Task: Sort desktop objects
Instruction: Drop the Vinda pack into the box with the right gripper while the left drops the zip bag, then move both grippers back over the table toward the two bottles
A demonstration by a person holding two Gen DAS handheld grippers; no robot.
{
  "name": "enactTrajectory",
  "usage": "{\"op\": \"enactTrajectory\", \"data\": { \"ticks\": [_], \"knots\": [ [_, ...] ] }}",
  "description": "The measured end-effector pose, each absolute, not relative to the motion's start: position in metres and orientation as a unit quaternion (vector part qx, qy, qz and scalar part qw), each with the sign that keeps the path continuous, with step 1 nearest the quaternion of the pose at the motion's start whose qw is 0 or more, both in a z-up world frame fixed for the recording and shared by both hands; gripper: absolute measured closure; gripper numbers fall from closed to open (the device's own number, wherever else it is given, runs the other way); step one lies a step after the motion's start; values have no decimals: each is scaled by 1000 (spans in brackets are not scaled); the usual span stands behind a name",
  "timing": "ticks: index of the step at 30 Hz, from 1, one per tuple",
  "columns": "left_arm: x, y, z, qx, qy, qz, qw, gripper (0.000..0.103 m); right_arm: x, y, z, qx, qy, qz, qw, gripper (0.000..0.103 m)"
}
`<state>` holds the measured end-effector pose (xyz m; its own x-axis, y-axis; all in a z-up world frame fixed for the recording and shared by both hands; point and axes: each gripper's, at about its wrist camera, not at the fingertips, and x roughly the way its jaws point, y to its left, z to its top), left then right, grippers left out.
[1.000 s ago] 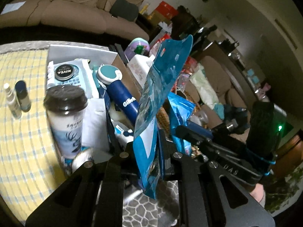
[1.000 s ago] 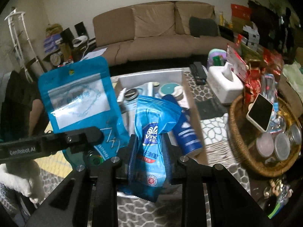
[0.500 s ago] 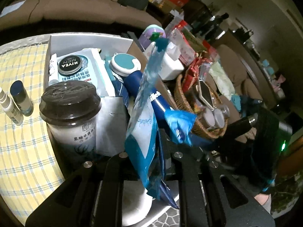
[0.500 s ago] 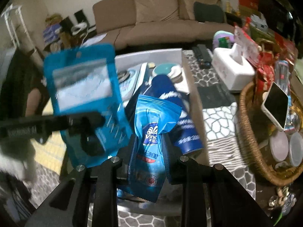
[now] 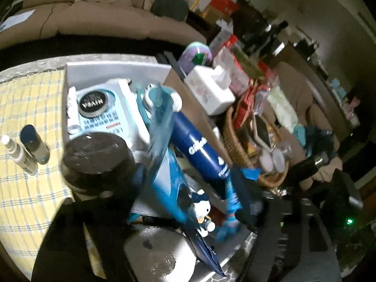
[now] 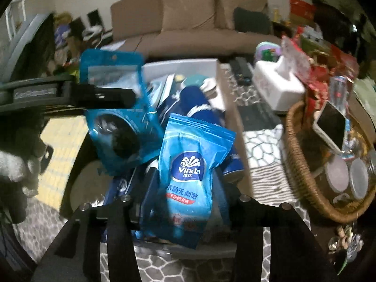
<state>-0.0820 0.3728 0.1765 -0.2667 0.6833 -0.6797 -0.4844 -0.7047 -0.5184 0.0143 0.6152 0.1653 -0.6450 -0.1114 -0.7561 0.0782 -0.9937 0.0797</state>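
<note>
My left gripper is shut on a blue zip pouch and holds it over the grey storage bin. In the left wrist view the pouch stands edge-on and blurred above the bin. My right gripper is shut on a blue Vinda wipes pack, held upright over the bin's near end; that pack shows in the left wrist view too. In the bin lie a blue Gillette can, a Nivea tin on a wipes pack and a dark-lidded cup.
A wicker basket with a phone and jars stands right of the bin. A white tissue box and remotes lie behind it. Two small bottles stand on the yellow checked cloth at left. A sofa is behind.
My left gripper has lowered the blue pouch toward the bin and tipped it forward. My right gripper with the Vinda pack has come closer over the bin. Both views are blurred by motion.
</note>
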Motion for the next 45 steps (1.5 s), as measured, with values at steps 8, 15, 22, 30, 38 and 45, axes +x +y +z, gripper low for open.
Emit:
{"op": "enactTrajectory", "data": {
  "ticks": [8, 15, 22, 30, 38, 45],
  "knots": [
    [-84, 328, 190, -470, -135, 788, 374, 0, 12, 617, 170, 418, -63, -905, 39, 32],
    [-63, 241, 203, -448, -136, 802, 370, 0, 22, 586, 187, 409, -45, -910, 55, 27],
    [-45, 106, 182, -456, -147, 825, 299, 0, 27, 515, 203, 394, -27, -913, 105, 12],
    [-28, -31, 146, -460, -179, 844, 209, 0, 27, 401, 198, 392, 8, -904, 171, 4],
    [-27, -116, 95, -478, -228, 836, 143, 0, 11, 280, 153, 423, 31, -873, 240, 4],
    [-30, -133, 52, -495, -259, 819, 131, 0, -18, 223, 104, 453, 14, -858, 243, 6]
  ]
}}
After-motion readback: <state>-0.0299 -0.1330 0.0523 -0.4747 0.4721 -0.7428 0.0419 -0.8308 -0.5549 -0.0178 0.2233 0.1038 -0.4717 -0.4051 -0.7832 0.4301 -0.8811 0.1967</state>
